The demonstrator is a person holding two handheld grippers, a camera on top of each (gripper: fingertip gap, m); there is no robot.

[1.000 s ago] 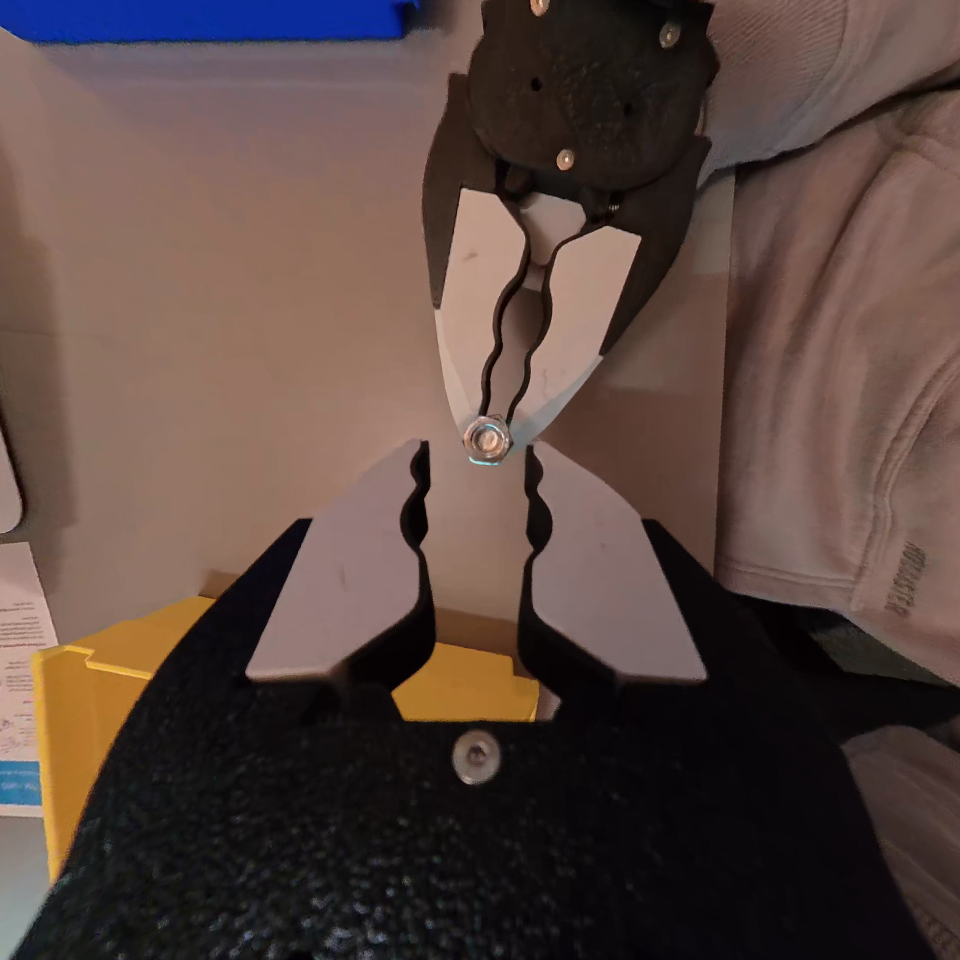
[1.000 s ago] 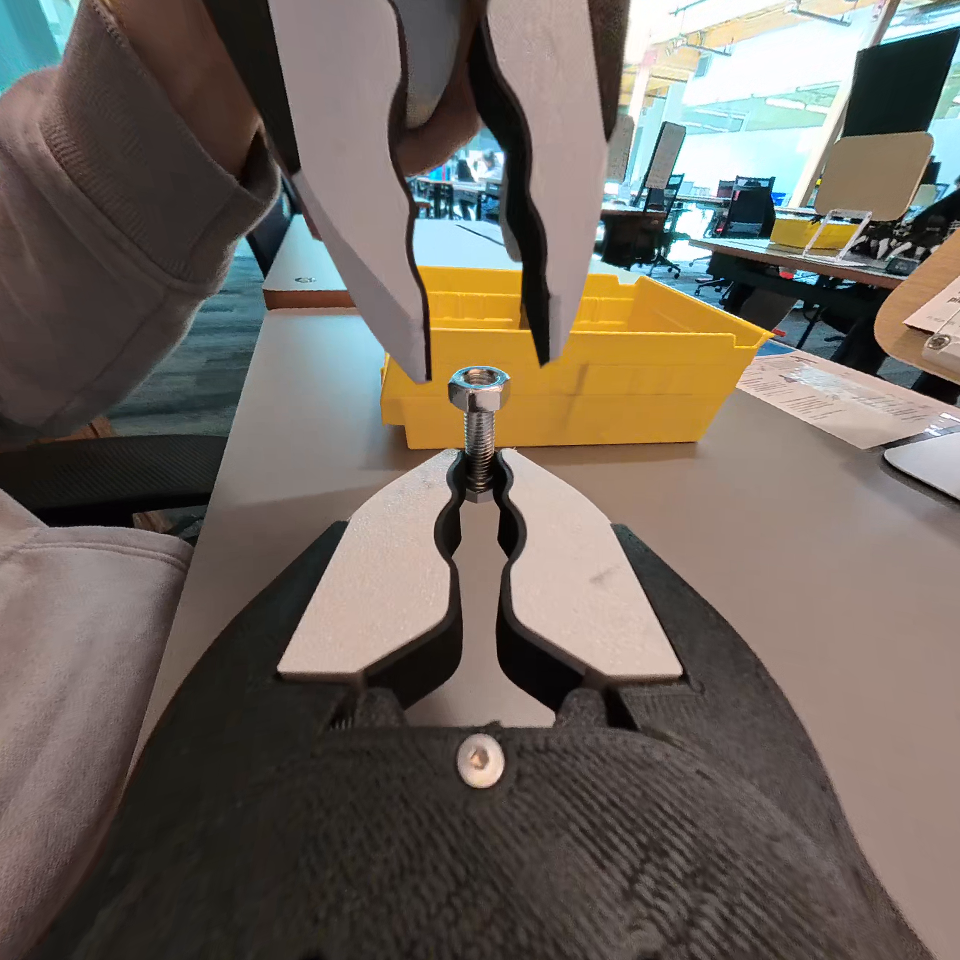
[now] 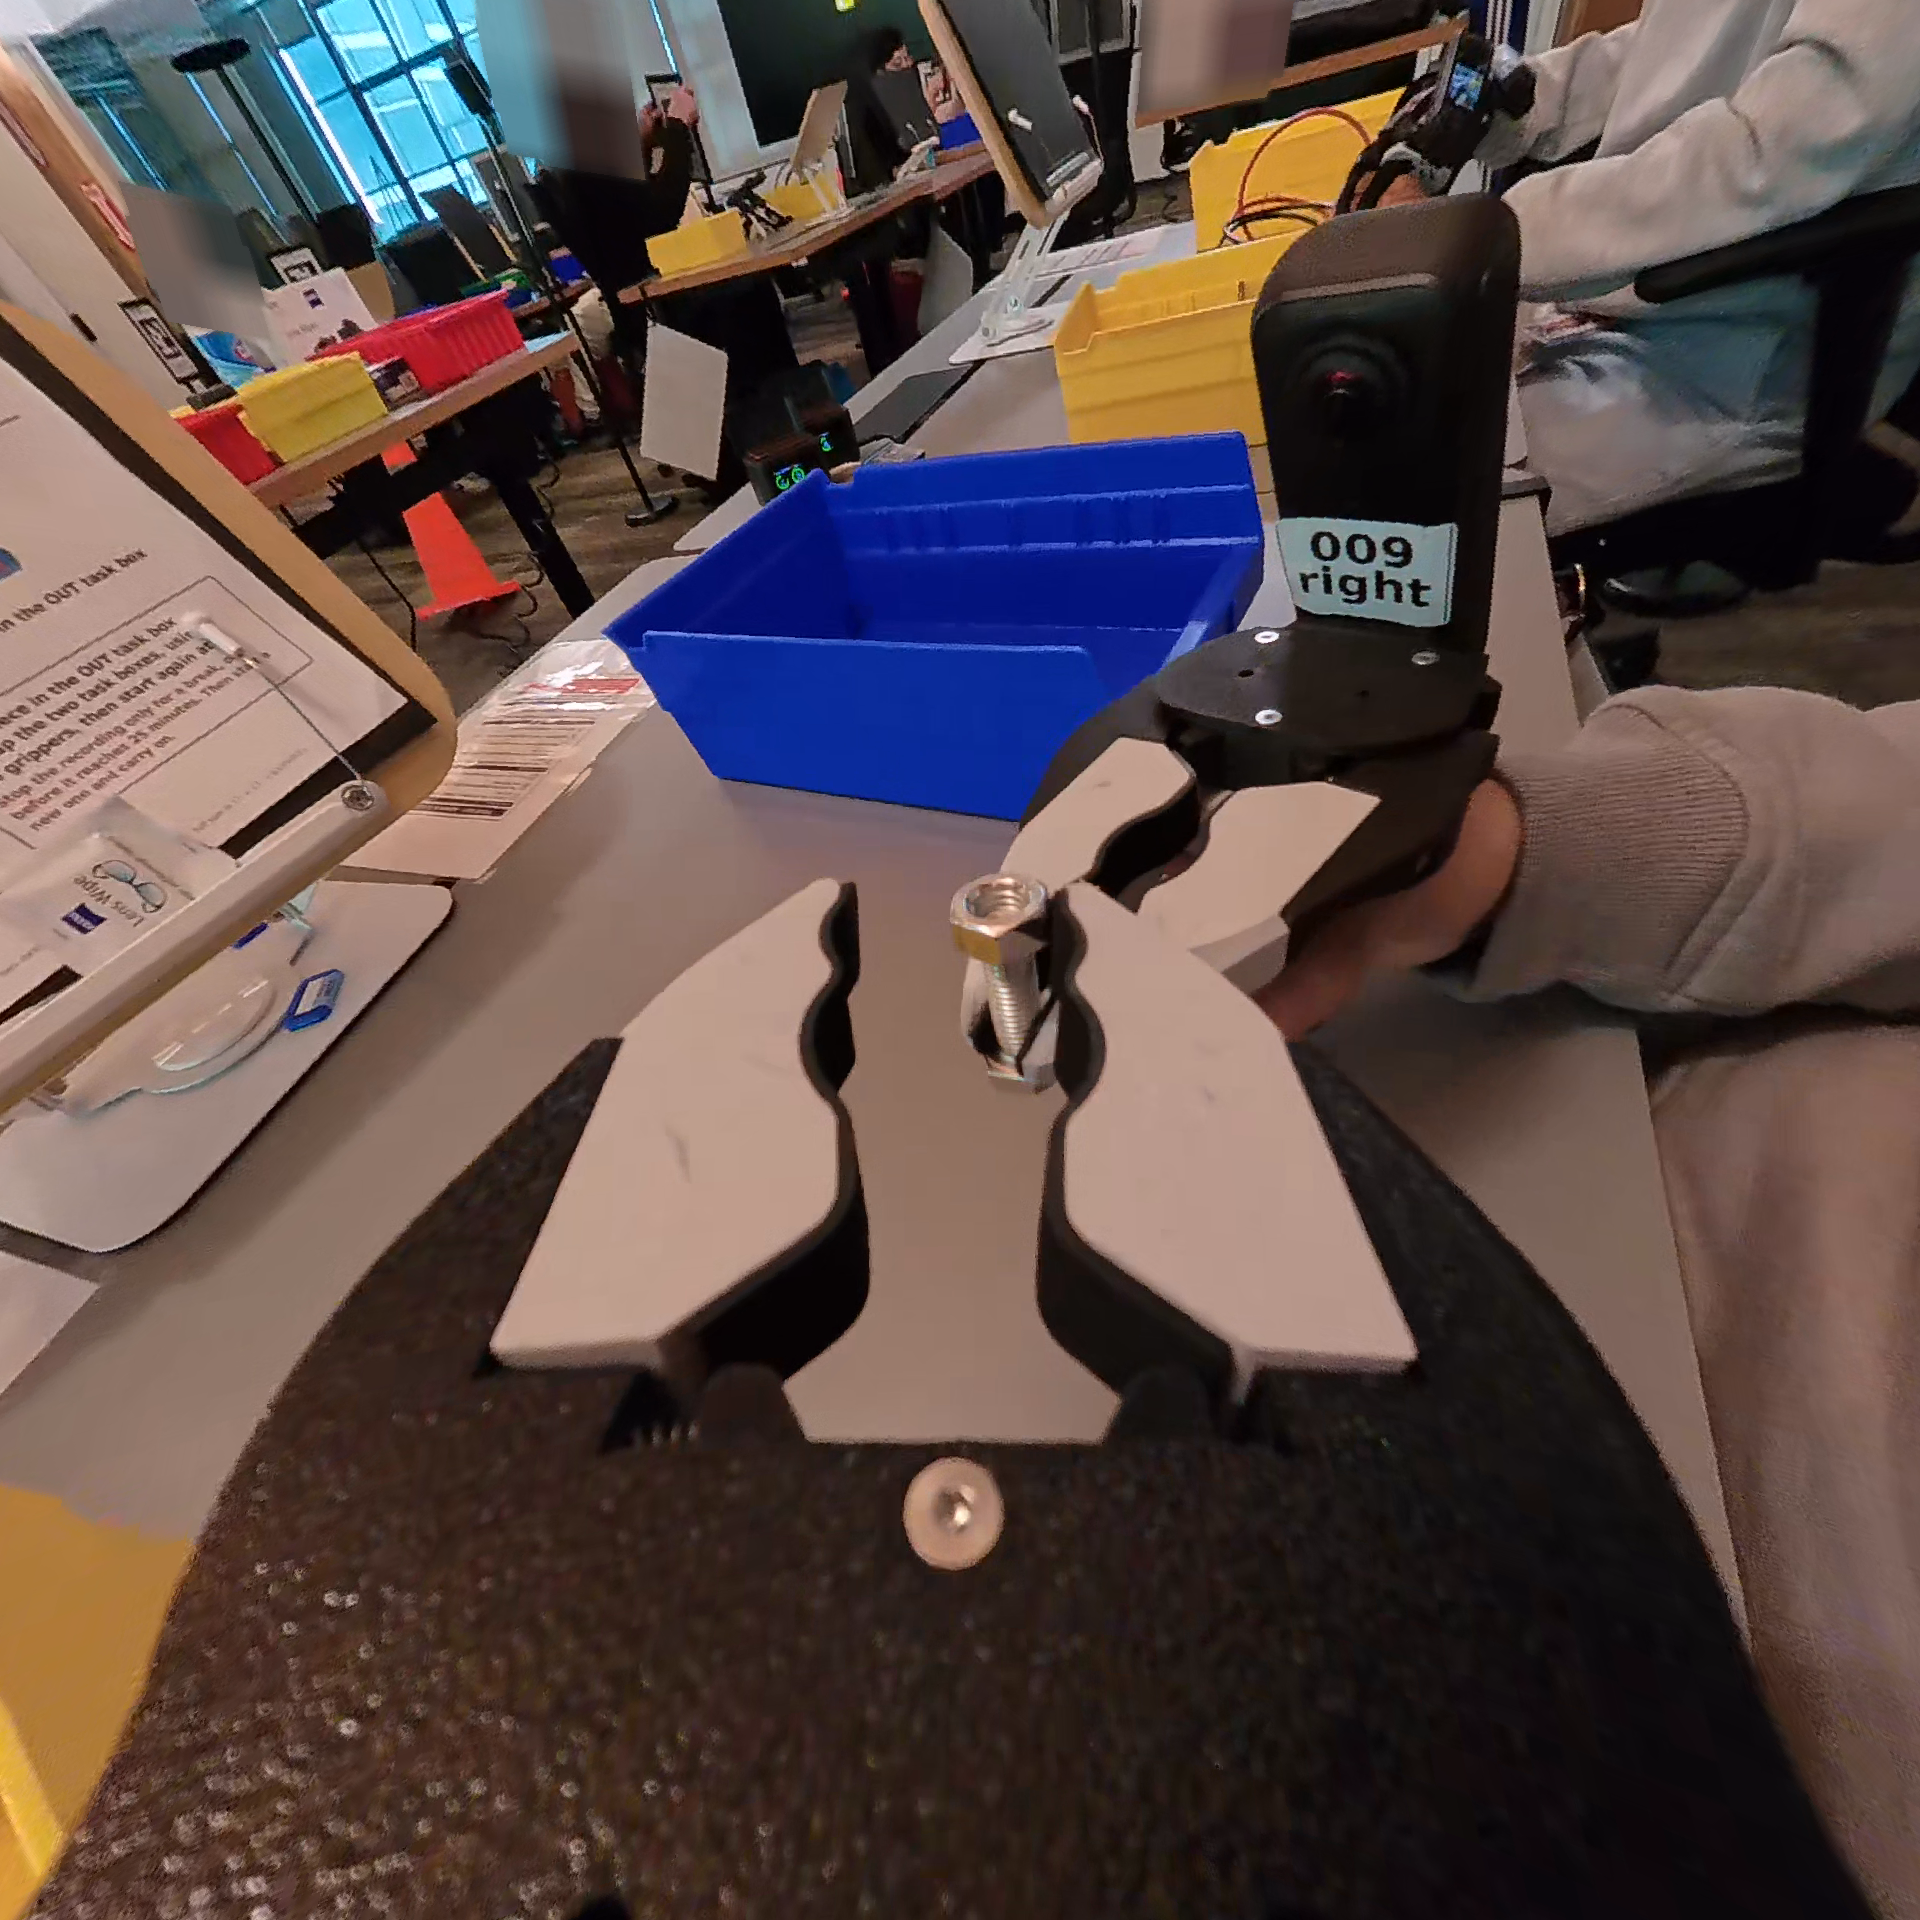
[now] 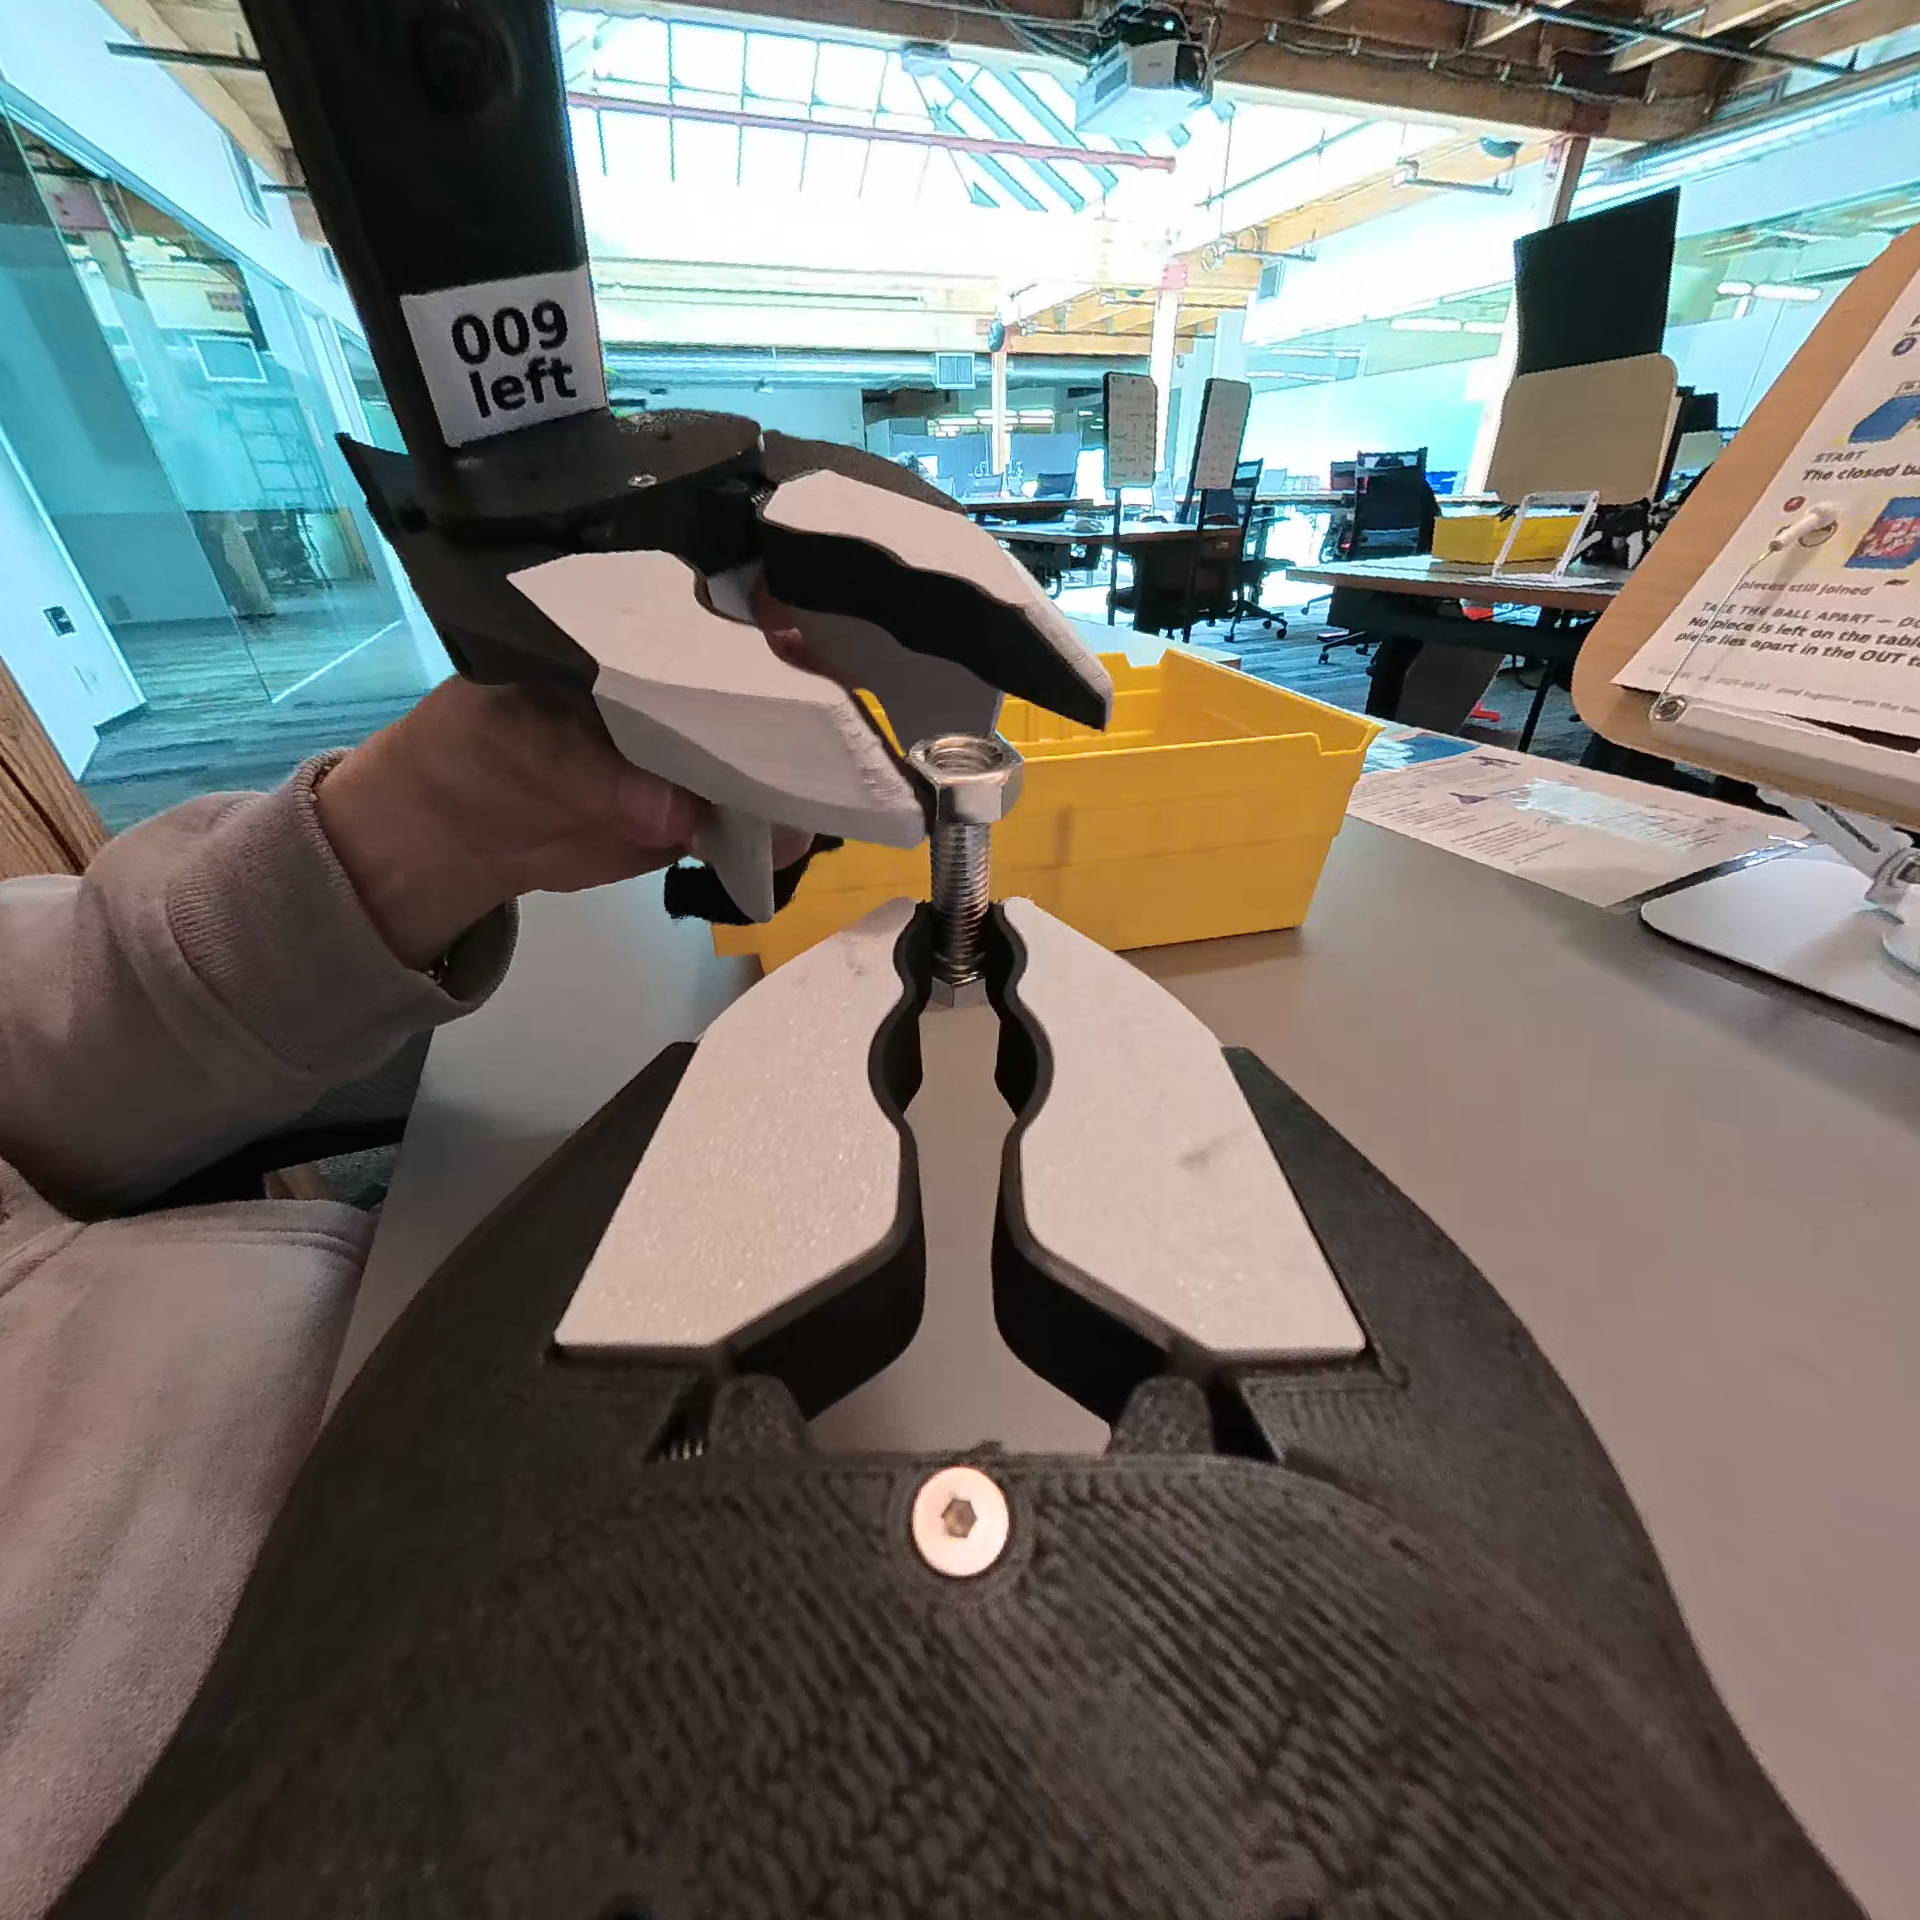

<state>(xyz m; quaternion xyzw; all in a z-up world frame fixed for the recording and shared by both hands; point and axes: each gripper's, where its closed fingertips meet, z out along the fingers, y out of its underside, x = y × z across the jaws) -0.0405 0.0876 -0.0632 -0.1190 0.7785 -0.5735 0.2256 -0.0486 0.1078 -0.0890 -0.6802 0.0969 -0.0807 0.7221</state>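
Right gripper (image 4: 961, 925) jaws clamp a bolt; left gripper (image 3: 961, 925) jaws gape.

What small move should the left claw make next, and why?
Probably close the left claw on the silver hex nut: the nut sits between its spread fingers, one finger beside it, while the right claw grips the upright threaded steel bolt.

Your right gripper (image 4: 961, 935) clamps the threaded shank of an upright steel bolt (image 4: 958, 894), both pads pressing just above its hex head. A hex nut (image 4: 964, 781) sits at the top, above your fingertips. The left gripper (image 4: 987, 727) reaches in from the left with its jaws apart, one finger touching the nut's side. A yellow bin (image 4: 1195, 831) stands just beyond your fingertips on the grey table (image 4: 1558, 1143).
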